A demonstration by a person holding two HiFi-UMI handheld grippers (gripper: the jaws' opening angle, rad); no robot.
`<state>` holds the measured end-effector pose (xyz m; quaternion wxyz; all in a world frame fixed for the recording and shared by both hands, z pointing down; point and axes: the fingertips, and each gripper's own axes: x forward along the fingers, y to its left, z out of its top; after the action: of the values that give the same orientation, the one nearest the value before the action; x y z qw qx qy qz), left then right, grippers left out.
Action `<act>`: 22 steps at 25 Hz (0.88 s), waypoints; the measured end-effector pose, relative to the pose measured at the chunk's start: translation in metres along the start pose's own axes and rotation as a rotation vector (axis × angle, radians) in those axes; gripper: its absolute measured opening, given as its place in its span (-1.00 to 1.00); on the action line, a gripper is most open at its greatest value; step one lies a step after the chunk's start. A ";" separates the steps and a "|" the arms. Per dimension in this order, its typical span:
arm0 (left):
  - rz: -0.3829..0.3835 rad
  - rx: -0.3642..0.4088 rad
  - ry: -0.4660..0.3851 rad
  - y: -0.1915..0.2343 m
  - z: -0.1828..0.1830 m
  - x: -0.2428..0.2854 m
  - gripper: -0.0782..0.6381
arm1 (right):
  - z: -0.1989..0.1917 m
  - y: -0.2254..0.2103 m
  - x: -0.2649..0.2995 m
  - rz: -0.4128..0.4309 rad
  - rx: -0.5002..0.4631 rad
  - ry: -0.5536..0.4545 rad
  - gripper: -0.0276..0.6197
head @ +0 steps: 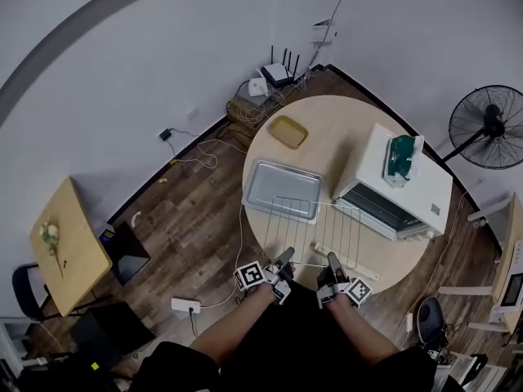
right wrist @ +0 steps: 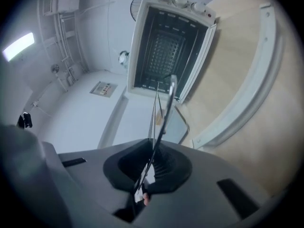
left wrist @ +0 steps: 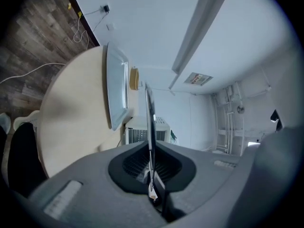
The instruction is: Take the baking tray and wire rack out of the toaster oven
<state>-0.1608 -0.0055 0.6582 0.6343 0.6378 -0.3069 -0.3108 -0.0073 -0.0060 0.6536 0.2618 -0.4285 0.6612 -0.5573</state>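
Observation:
Both grippers hold the wire rack (head: 315, 229) by its near edge, level above the round table (head: 343, 129), outside the white toaster oven (head: 406, 188). My left gripper (head: 283, 260) is shut on the rack's left near corner, my right gripper (head: 333, 262) on its right one. In the left gripper view the rack (left wrist: 150, 122) runs edge-on out of the shut jaws (left wrist: 151, 175). In the right gripper view its wire (right wrist: 164, 112) leaves the shut jaws (right wrist: 151, 167) toward the oven (right wrist: 166, 46), whose door hangs open. The silver baking tray (head: 282, 190) lies on the table left of the oven, partly under the rack.
A yellow dish (head: 288, 131) sits at the table's far side. A green object (head: 400, 158) rests on the oven's top. A white strip (head: 347, 261) lies on the table near the front edge. A fan (head: 490, 125) stands at the right, cables and a router (head: 278, 73) on the floor behind.

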 end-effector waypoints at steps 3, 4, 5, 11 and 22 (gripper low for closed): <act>0.019 0.022 -0.075 0.002 0.030 -0.011 -0.72 | -0.019 0.006 0.032 0.025 0.012 0.076 -0.90; 0.032 0.035 -0.093 0.003 0.040 -0.014 -0.72 | -0.024 0.008 0.041 0.031 0.020 0.095 -0.90; 0.044 0.049 -0.107 0.004 0.048 -0.017 -0.72 | -0.029 0.007 0.050 0.031 0.022 0.112 -0.91; 0.077 0.084 -0.145 -0.001 0.088 -0.026 -0.72 | -0.050 0.012 0.092 0.026 0.030 0.199 -0.90; 0.121 0.044 -0.216 0.014 0.140 0.004 -0.72 | -0.042 0.001 0.147 0.015 0.033 0.156 -0.90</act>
<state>-0.2683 -0.0954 0.6722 0.6009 0.5950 -0.4179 -0.3320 -0.1152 -0.1110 0.6817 0.2209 -0.3745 0.6735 -0.5978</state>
